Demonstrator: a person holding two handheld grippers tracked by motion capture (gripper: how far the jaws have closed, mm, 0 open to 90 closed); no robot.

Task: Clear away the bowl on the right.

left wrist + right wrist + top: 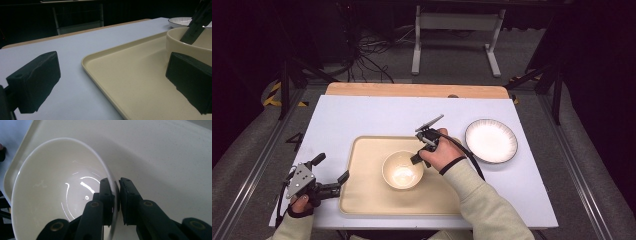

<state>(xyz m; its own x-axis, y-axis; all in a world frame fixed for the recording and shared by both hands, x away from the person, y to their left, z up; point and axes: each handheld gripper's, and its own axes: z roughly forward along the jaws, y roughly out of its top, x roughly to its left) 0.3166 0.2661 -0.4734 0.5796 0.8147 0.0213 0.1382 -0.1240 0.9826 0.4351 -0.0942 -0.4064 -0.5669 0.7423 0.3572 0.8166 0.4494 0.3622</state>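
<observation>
White-covered table point(377, 112) bearing a beige tray point(362, 190). Cream bowl point(402, 171): tray centre, rim pinched between right gripper point(117, 195) jaws, likely for lifting. Left gripper point(332, 172): beside tray's left edge, jaws apart, empty. Plate point(491, 140): right of tray

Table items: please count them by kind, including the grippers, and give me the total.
Tray: 1, cream, on the white table top.
Bowl: 1, cream, standing on the tray.
Plate: 1, white with a dark rim, beside the tray.
Grippers: 2, the left gripper open, the right gripper shut on the bowl's rim.
Total: 5
</observation>
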